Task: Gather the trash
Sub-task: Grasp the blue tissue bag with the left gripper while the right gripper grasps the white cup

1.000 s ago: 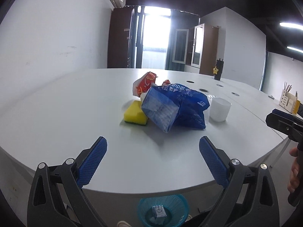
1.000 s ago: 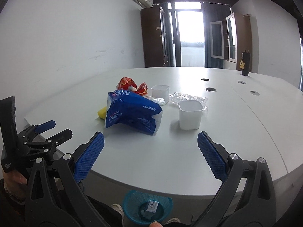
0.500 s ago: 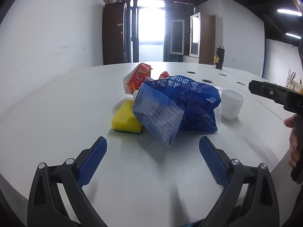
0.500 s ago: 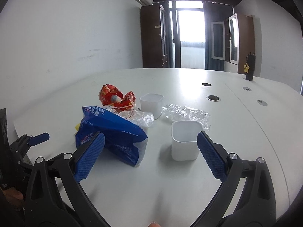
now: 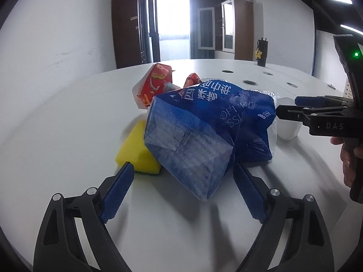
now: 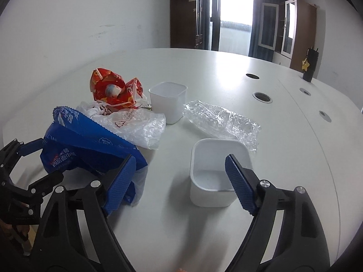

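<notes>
Just ahead, blue bag between closing left tool, untouched

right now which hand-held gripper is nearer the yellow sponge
Left. The left hand-held gripper has one fingertip right at the yellow sponge. The right hand-held gripper, jaws closing, is over by the white container, beyond the blue bag.

Blue tissue pack with white lettering between the left fingers; yellow sponge at the left fingertip. Beyond: red patterned wrapper. White tub at the right fingertip; pads blue, ribbed.
</notes>
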`<state>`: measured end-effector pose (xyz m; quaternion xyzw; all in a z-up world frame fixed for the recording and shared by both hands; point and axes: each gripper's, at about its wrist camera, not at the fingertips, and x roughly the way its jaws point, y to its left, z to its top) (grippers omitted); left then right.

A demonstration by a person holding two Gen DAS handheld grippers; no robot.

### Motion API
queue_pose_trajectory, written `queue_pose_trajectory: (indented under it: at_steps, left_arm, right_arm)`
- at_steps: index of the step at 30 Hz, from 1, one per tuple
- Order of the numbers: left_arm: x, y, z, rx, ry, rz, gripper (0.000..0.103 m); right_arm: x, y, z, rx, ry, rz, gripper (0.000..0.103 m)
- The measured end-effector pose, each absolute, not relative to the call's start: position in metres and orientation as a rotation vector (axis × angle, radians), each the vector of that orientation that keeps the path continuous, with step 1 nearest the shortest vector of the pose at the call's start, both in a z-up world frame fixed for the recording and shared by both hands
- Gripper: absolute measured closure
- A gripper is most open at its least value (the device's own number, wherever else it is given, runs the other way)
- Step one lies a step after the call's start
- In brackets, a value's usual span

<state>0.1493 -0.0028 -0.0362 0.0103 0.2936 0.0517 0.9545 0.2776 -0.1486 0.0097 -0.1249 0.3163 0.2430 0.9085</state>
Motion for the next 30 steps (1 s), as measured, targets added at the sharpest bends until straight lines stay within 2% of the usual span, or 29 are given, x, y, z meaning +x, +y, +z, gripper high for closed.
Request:
queue_pose_trajectory:
  at_steps: [3,4,7,8,9,11,12,14,18,30]
  left_arm:
    - [0.153,-0.004,-0.034,0.000,0.629,0.074,0.030]
    - [0.154,-0.005,-0.034,0.000,0.633,0.078,0.030]
    - [0.157,-0.006,-0.031,0.003,0.634,0.081,0.035]
    - [0.158,-0.007,-0.031,0.003,0.639,0.083,0.043]
    - [0.160,-0.007,-0.031,0.000,0.643,0.083,0.058]
    - [0.160,-0.007,-0.032,-0.015,0.648,0.099,0.076]
    - [0.158,-0.007,-0.032,-0.022,0.644,0.110,0.083]
    - [0.154,-0.004,-0.032,-0.043,0.631,0.124,0.092]
    - [0.130,0.005,-0.025,-0.133,0.560,0.116,0.096]
    - [0.069,-0.009,-0.002,-0.083,0.452,0.096,0.096]
  right_arm:
    - [0.288,-0.146,0.005,-0.273,0.699,0.494,0.040]
    - [0.290,-0.145,0.003,-0.281,0.711,0.488,0.046]
    - [0.292,-0.145,-0.002,-0.292,0.733,0.479,0.052]
    - [0.293,-0.145,-0.002,-0.290,0.740,0.479,0.061]
    - [0.293,-0.145,-0.003,-0.283,0.745,0.482,0.066]
    - [0.291,-0.147,-0.003,-0.279,0.742,0.491,0.080]
    - [0.290,-0.148,-0.004,-0.283,0.742,0.487,0.085]
    - [0.284,-0.151,-0.003,-0.271,0.732,0.491,0.090]
    - [0.266,-0.158,0.004,-0.239,0.685,0.500,0.097]
    - [0.191,-0.197,0.021,-0.061,0.583,0.546,0.098]
